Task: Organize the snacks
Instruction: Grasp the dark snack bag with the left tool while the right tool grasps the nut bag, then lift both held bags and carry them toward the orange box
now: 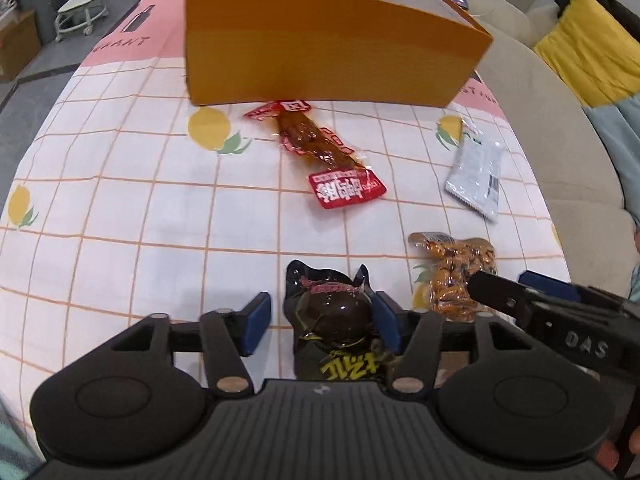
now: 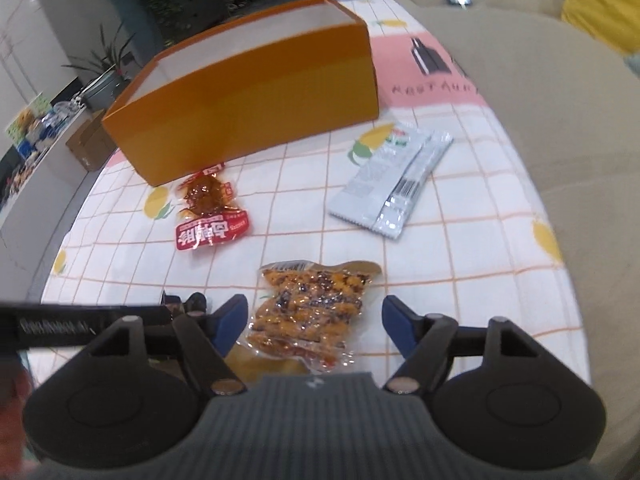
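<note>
Snacks all lie outside the orange box (image 2: pixel 248 92): nothing visibly packed. Our left gripper (image 1: pixel 320 316) straddles the dark packet (image 1: pixel 332 320), the right gripper (image 2: pixel 314 320) the nut packet (image 2: pixel 308 312), both wide, gripping nothing.

Both grippers (image 1: pixel 320 320) (image 2: pixel 314 320) are matte black — ribbed housings, round side discs, blue-padded fingers (image 1: pixel 256 322).

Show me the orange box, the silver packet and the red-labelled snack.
orange box (image 1: pixel 320 44), left wrist view, front wall.
silver packet (image 2: pixel 384 184), right wrist view, middle.
red-labelled snack (image 1: pixel 346 189), left wrist view, red label.
</note>
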Motion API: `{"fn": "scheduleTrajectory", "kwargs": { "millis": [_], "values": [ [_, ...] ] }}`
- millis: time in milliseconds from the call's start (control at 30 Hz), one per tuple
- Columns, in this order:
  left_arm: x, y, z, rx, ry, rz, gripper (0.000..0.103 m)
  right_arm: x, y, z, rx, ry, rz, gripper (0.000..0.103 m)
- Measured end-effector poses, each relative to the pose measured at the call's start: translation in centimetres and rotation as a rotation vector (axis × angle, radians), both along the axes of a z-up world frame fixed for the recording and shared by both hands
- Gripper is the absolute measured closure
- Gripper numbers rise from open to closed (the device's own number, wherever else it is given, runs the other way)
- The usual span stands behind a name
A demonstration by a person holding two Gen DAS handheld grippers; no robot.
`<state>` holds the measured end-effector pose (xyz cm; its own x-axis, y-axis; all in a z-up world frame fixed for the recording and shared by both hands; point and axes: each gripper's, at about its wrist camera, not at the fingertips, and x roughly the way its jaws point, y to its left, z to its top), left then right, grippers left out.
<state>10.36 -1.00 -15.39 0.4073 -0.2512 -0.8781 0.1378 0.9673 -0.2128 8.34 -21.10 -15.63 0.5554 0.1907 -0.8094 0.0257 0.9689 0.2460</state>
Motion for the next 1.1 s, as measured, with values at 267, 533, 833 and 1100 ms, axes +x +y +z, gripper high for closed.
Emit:
{"fn": "scheduleTrajectory", "kwargs": {
  "millis": [267,533,833,1100],
  "values": [
    [0.3,-0.1,-1.0,-0.043,0.037,-0.003,0.031,1.2,0.2,-1.9,0.008,0.044,0.004,0.029],
    [0.0,-0.7,-0.9,-0.014,-0.004,-0.054,0.038,1.7,1.6,-2.3,-0.071,-0.009,0.060,0.028],
    [-0.3,-1.2,-1.0,0.019,-0.030,-0.114,0.040,1.4,2.2,-2.7,-0.135,-0.051,0.098,0.029],
    [-0.6,-1.4,-0.9,0.036,-0.043,-0.134,0.040,1.2,1.8,-2.4,-0.093,-0.037,0.072,0.034]
  ]
}}
